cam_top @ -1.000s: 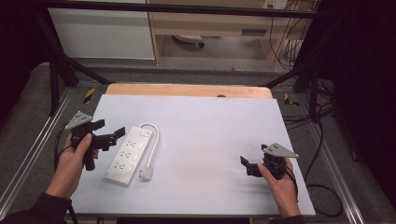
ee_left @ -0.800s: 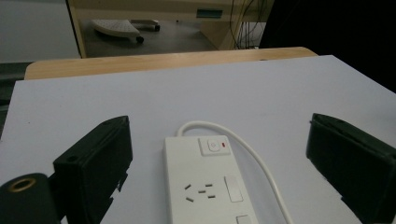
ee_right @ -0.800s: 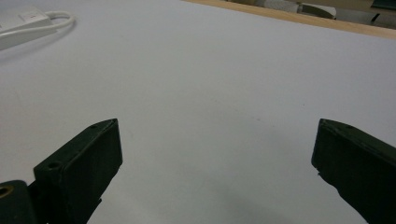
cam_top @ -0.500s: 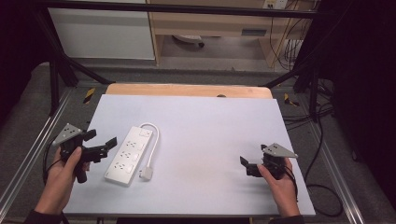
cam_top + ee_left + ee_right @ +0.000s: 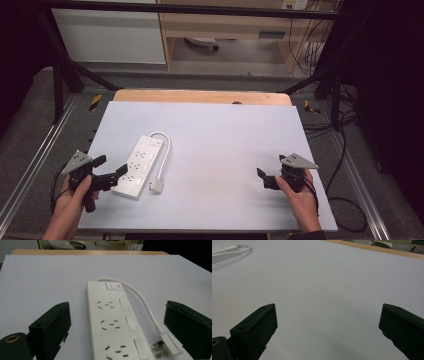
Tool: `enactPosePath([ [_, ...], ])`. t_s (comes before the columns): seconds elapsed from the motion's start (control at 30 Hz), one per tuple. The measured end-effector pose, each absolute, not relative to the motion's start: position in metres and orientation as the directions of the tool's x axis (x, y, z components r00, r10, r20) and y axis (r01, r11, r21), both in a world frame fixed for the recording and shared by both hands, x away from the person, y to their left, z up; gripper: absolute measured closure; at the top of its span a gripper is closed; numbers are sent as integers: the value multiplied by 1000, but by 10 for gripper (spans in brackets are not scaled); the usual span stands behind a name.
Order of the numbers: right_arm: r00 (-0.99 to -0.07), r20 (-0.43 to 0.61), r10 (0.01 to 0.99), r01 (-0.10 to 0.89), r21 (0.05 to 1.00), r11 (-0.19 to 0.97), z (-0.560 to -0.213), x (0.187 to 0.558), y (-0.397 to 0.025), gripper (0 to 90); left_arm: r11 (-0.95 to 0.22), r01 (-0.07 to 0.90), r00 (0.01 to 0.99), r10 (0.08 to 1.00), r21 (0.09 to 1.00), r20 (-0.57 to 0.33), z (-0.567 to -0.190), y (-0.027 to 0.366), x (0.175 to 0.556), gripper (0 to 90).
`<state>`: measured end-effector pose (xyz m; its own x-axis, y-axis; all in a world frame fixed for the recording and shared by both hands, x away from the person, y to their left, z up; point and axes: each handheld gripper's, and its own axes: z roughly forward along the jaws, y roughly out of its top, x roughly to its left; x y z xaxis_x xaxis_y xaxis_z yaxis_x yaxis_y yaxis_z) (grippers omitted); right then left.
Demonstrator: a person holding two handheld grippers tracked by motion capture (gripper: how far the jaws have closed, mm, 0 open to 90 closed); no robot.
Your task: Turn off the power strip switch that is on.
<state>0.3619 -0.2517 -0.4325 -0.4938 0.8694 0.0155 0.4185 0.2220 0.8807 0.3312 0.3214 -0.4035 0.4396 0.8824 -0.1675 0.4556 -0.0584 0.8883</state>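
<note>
The left gripper is held in the person's left hand, the forearm entering from the bottom edge. Its jaws are spread wide, with nothing gripped between them. The right gripper is held in the right hand, its grey three-cornered plate uppermost. Its jaws are likewise parted wide, and nothing is clasped between them.
</note>
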Motion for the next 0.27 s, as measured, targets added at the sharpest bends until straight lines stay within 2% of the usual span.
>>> enactPosePath([
  [0.27, -474, 15, 880, 450, 864, 228, -437, 364, -253, 19, -41, 471, 419, 889, 881, -183, -421, 329, 314, 81],
])
